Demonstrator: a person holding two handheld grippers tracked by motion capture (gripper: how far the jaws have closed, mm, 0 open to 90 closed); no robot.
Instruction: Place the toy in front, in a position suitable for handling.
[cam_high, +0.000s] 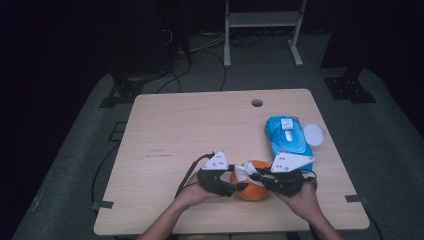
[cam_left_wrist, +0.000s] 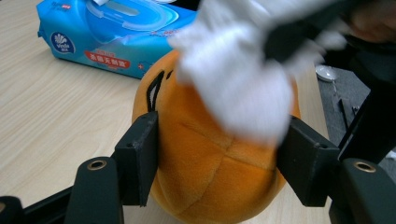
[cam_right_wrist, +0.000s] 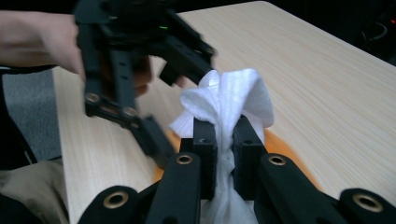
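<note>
from the high view, both hands meet at the near edge of the table (cam_high: 165, 130), the left gripper (cam_high: 239, 187) and the right gripper (cam_high: 254, 175) closing in on an orange plush ball (cam_high: 252, 192) from either side, with a blue pack of wipes (cam_high: 289, 140) and a round white lid (cam_high: 313, 134) lying just beyond. in the left gripper view the ball (cam_left_wrist: 210, 158) sits between the two black jaws, which stand partly open and touch its sides, so it is steadied there; a white wipe (cam_left_wrist: 238, 88) lies over its top. in the right gripper view the jaws are nearly shut, pinching the bunched wipe (cam_right_wrist: 229, 121), with the left gripper (cam_right_wrist: 161, 140) beyond. the step looks like wiping the ball; the next move likely calls for dragging the wipe across the plush while the left keeps it steady.
</note>
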